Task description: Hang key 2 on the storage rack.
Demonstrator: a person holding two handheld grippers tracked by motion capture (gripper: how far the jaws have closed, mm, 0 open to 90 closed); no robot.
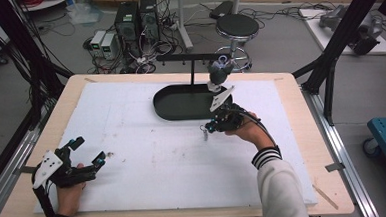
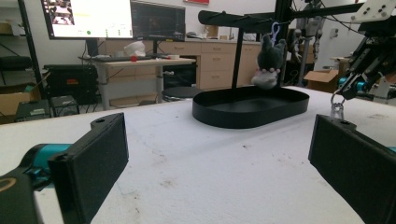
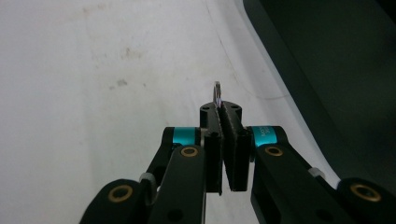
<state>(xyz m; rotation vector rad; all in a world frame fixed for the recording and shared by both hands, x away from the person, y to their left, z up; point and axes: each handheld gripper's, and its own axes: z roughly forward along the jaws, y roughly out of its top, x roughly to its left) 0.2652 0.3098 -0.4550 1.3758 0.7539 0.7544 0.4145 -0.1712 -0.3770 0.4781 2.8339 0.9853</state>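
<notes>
A small metal ring (image 3: 217, 91) pokes out edge-on past the tips of my right gripper (image 3: 220, 109), whose jaws are shut on it. From above, that right gripper (image 1: 211, 126) hovers just in front of the black oval tray (image 1: 167, 109), with the ring (image 1: 205, 134) dangling below it over the white mat. In the left gripper view the ring (image 2: 336, 110) hangs under the right gripper (image 2: 348, 88). A grey plush toy (image 1: 219, 73) hangs by a clip from the black rack (image 1: 191, 58) over the tray. My left gripper (image 1: 87, 151) rests open at the near left, nothing between its pads (image 2: 95, 158).
The white foam mat (image 1: 148, 156) covers most of the wooden table (image 1: 302, 133). The tray's rim (image 3: 299, 88) runs close along the right of the right gripper. A stool (image 1: 237, 26) and computers stand on the floor beyond the table.
</notes>
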